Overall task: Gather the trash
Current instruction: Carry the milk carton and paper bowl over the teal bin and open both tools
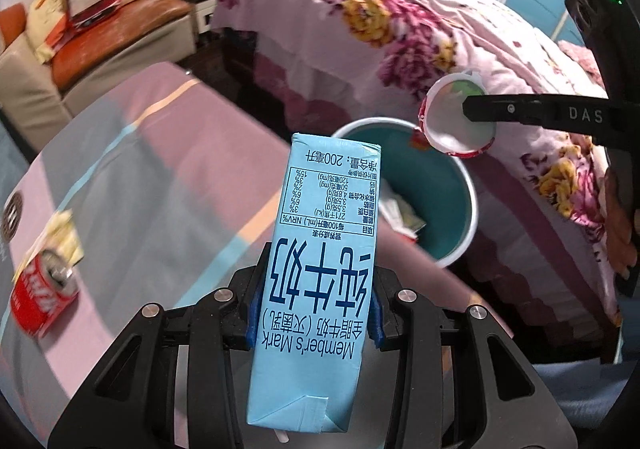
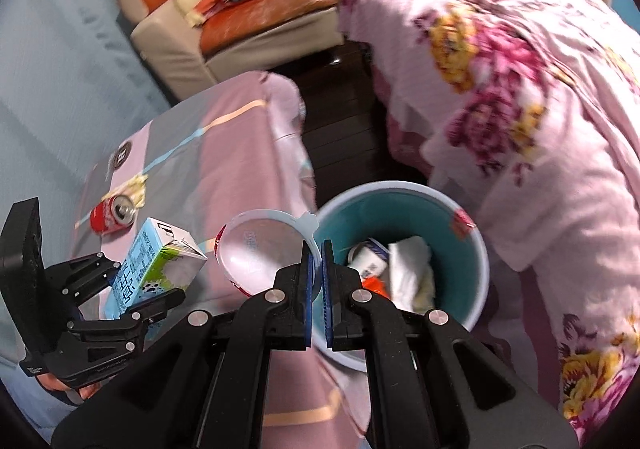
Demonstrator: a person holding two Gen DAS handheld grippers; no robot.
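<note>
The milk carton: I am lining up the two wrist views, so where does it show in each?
Left wrist view: the milk carton fills the lower centre, clamped in the left gripper.
Right wrist view: the carton sits at lower left, in the same gripper.
Shared landmark: the teal bin, beyond the carton in both views.

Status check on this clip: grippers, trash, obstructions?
Left gripper shut on light-blue milk carton. Right gripper pinching white plastic cup beside teal bin. Red soda can still on bedspread. Nothing blocking the bin.
</note>
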